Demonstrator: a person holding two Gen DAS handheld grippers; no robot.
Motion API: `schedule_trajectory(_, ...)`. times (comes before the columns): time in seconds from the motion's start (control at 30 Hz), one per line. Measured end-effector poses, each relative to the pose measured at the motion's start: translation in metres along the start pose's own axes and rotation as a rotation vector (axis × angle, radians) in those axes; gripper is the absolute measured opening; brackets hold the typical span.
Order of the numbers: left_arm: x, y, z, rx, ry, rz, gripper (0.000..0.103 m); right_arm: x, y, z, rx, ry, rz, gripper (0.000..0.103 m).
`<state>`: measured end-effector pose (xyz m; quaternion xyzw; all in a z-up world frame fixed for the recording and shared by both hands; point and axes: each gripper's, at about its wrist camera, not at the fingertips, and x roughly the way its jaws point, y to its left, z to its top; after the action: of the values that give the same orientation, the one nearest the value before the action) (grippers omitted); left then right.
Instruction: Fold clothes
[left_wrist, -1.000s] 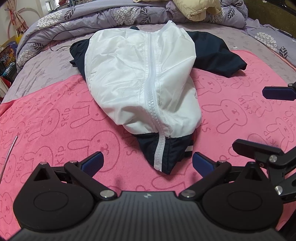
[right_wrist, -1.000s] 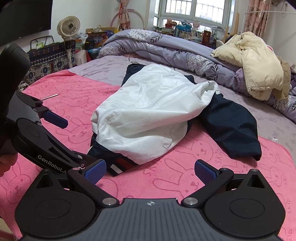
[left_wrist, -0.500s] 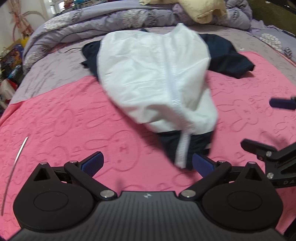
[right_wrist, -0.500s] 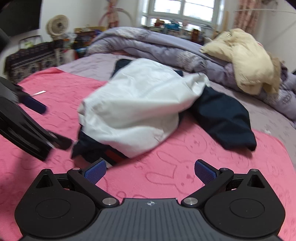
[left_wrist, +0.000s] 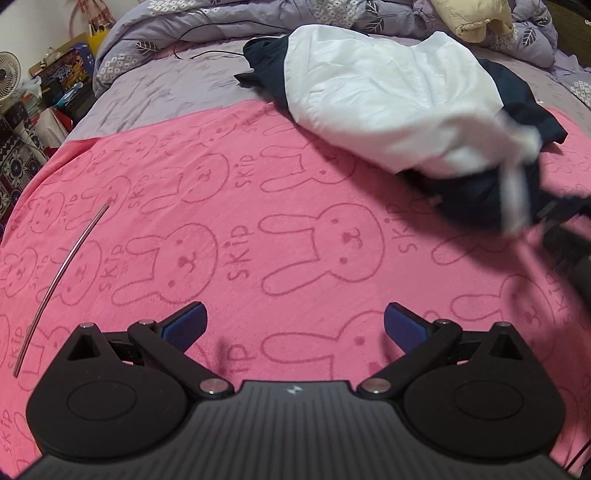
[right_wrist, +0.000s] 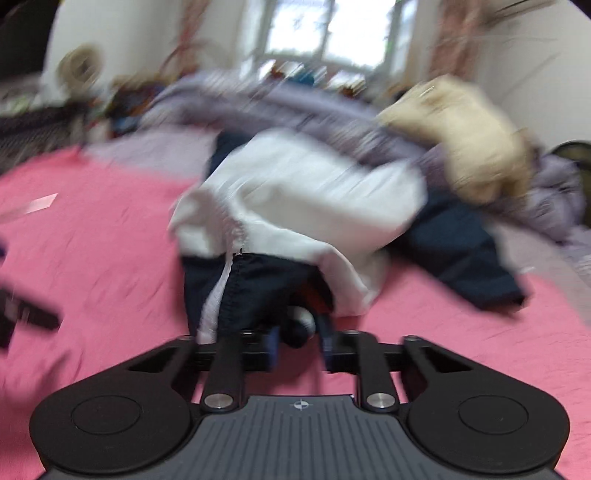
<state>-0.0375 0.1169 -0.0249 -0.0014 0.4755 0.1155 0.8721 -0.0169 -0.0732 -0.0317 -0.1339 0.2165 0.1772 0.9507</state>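
Observation:
A white and navy jacket lies crumpled on the pink rabbit blanket, at the upper right of the left wrist view. My left gripper stands open over bare blanket, well to the left of the jacket, with nothing between its fingers. In the blurred right wrist view my right gripper is at the jacket's navy hem. Its jaws are closing, and the dark fabric with the white zip strip is bunched between the pads. The right gripper shows as a dark blur at the hem in the left view.
A thin metal rod lies on the blanket at the left. A purple patterned duvet and a cream padded garment are piled at the far side of the bed. Clutter and a fan stand beyond the left edge.
My right gripper went forward and down to the jacket's hem and its jaws came together on the fabric. My left gripper slid left, so the jacket now sits at its upper right.

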Motion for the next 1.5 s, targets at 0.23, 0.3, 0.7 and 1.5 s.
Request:
schedule_trajectory(0.23,0.006,-0.030,0.005,0.032,-0.029,-0.039,0.103,-0.050,-0.084,0.028,0.123,-0.194,-0.196,0.008)
schedule_trajectory(0.3,0.007,-0.042,0.006,0.049,-0.034,-0.052,0.103,-0.048,-0.104,0.031,0.107,-0.193,-0.193,0.008)
schedule_trajectory(0.7,0.011,-0.037,-0.004,0.041,-0.002,-0.016,0.103,-0.001,-0.036,-0.018,-0.073,0.047,0.131,0.103)
schedule_trajectory(1.5,-0.024,-0.111,-0.029,0.271,-0.123,-0.070,0.103,-0.076,-0.137,-0.014,0.386,0.209,0.117,0.033)
